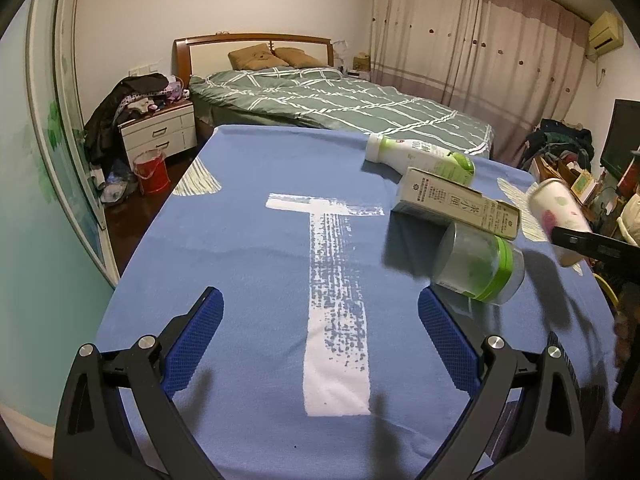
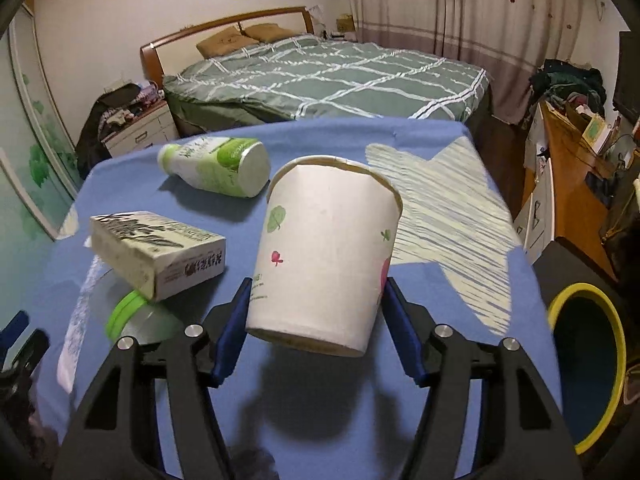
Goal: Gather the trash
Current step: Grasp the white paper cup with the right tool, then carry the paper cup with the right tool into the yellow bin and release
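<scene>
Right gripper (image 2: 316,304) clamps paper cup (image 2: 326,256), lifted above blue cloth (image 2: 436,216). Bottle (image 2: 216,168) lies on its side behind; carton (image 2: 158,250) rests tilted on jar (image 2: 140,320). Yellow-rimmed bin (image 2: 588,364) at right.

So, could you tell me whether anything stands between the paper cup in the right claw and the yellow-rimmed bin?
Nothing visible does. The right claw holds the paper cup above the blue cloth, and the yellow-rimmed bin sits open beyond the table's right edge; the other trash lies on the cup's opposite side.
</scene>
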